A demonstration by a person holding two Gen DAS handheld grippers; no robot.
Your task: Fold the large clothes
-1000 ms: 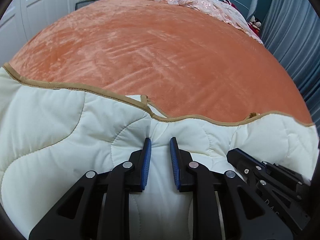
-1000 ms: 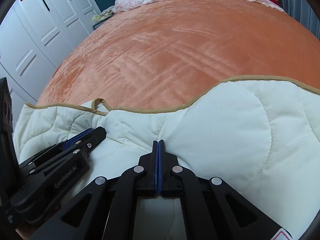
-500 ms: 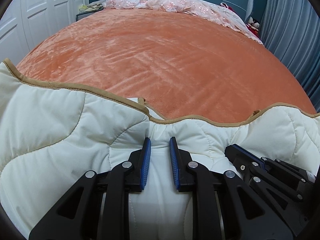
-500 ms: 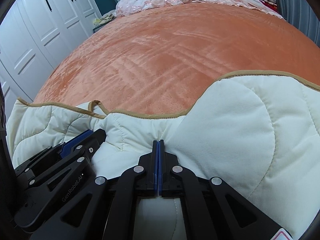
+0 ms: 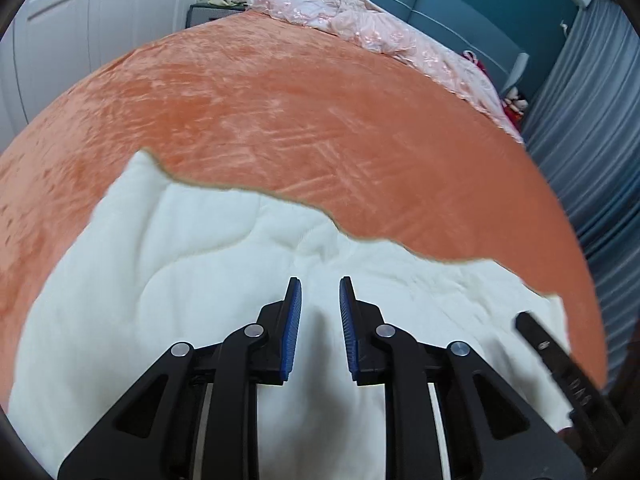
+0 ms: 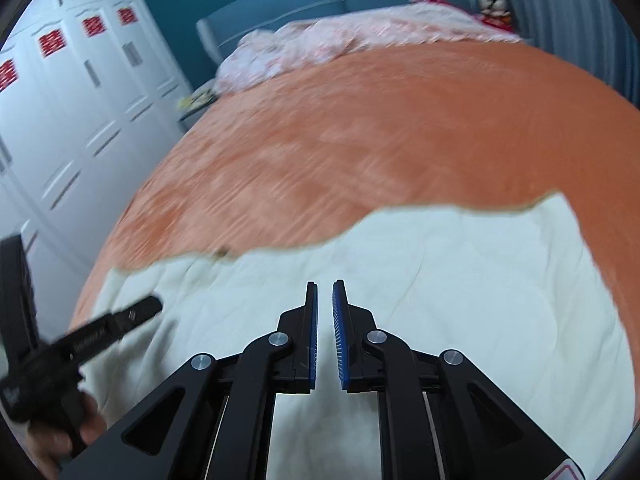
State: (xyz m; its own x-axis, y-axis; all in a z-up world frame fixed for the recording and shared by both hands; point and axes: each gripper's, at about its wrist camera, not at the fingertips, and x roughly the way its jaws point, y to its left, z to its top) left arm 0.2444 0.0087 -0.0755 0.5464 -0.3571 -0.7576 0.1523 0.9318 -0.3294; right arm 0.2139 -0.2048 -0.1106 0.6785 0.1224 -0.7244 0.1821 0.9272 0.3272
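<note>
While we look along the left wrist view from its left edge, we see one cream quilted padded garment with a tan bound edge [image 5: 208, 264] spread flat across the lower half of the frame on one plush orange velvet bedspread [image 5: 300, 120]. At bottom centre the left gripper [image 5: 319, 312] shows two blue ribbed pads standing a little apart over the cloth, pressing on nothing. At upper centre one crumpled pink satin quilt [image 5: 360, 20] lies against one teal padded headboard [image 5: 440, 0]; pleated grey curtains [image 5: 592, 140] fill the right edge.

In the blurred right wrist view, white panelled wardrobe doors [image 6: 80, 100] stand at left. At bottom centre the right gripper [image 6: 324, 312] has its jaws opening, a narrow gap between two pads, with nothing between them and the garment lying below.
</note>
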